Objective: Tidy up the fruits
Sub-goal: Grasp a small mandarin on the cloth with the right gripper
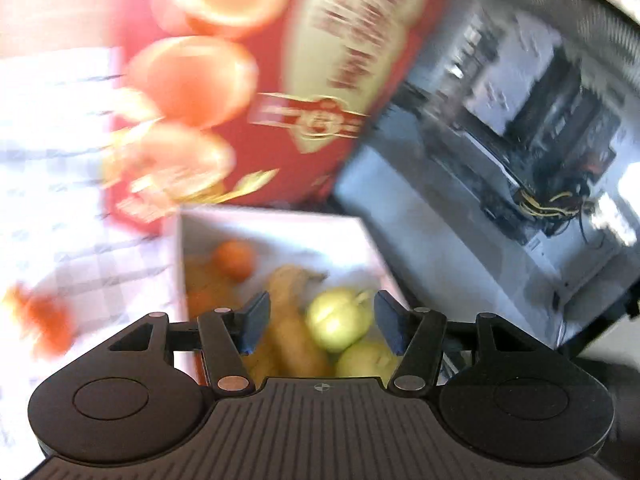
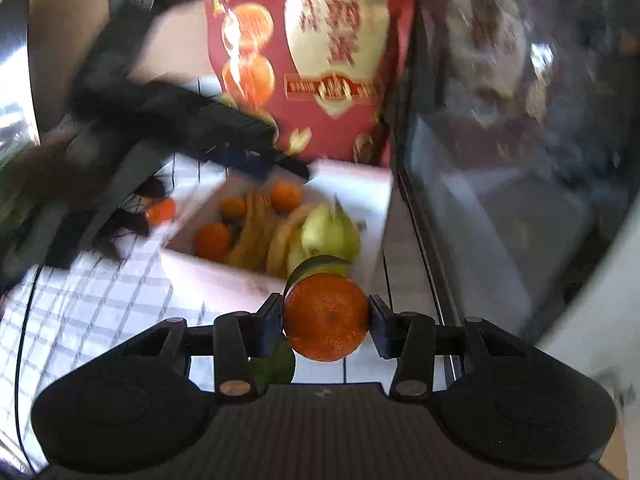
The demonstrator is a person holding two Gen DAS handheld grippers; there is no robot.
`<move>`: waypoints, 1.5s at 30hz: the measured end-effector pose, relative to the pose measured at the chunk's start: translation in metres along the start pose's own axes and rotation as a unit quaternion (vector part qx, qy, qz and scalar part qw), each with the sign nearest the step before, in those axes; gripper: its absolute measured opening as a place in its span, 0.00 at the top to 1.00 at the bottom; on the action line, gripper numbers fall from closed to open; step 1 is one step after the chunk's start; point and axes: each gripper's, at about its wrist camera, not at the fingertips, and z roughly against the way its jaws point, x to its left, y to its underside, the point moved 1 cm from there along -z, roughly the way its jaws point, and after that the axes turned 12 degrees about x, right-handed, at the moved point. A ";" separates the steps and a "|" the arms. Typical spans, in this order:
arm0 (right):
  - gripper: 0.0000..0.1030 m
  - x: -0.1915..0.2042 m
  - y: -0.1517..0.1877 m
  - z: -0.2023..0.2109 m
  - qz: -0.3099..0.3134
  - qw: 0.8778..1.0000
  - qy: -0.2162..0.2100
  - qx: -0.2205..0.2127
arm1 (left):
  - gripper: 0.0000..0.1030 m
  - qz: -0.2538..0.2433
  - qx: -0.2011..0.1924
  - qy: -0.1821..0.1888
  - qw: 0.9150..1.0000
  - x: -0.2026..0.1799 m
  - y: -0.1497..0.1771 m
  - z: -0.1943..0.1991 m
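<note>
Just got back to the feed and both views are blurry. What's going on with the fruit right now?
The right gripper is clamped on an orange and holds it just short of the white box. The box already has oranges, bananas and pears in it, and one more orange lies on the checked cloth beside it. The left gripper is open and empty above the box. A red bag stands behind the box.

Bananas point(image 2: 256, 232), pears point(image 2: 332, 232) and oranges point(image 2: 286, 196) lay in the box point(image 2: 208, 276); a bag point(image 2: 320, 60) stood behind it on the table point(image 2: 100, 300).
</note>
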 end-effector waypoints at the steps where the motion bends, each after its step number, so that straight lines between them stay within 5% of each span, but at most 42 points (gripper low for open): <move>1: 0.57 0.002 -0.014 -0.002 0.001 1.000 -0.002 -0.007 | 0.39 0.010 -0.002 -0.004 1.000 0.008 0.012 0.009; 10: 0.54 -0.010 -0.138 -0.067 -0.059 0.998 -0.010 -0.002 | 0.39 0.136 -0.002 -0.055 0.989 0.073 0.107 0.071; 15: 0.38 -0.007 -0.141 -0.053 -0.056 0.998 0.025 -0.021 | 0.39 0.184 -0.015 -0.075 0.980 0.108 0.138 0.098; 21: 0.37 0.017 -0.127 -0.062 -0.059 0.998 0.023 0.018 | 0.39 0.184 -0.024 -0.101 0.977 0.117 0.153 0.115; 30: 0.43 0.146 -0.118 -0.097 0.081 0.995 -0.042 0.041 | 0.39 0.170 -0.022 -0.136 0.976 0.117 0.187 0.147; 37: 0.44 0.228 -0.154 -0.167 0.131 0.984 -0.090 0.083 | 0.39 0.209 -0.036 -0.173 0.962 0.135 0.224 0.187; 45: 0.52 0.249 -0.168 -0.247 0.098 0.979 -0.066 0.168 | 0.39 0.257 -0.052 -0.182 0.948 0.157 0.254 0.213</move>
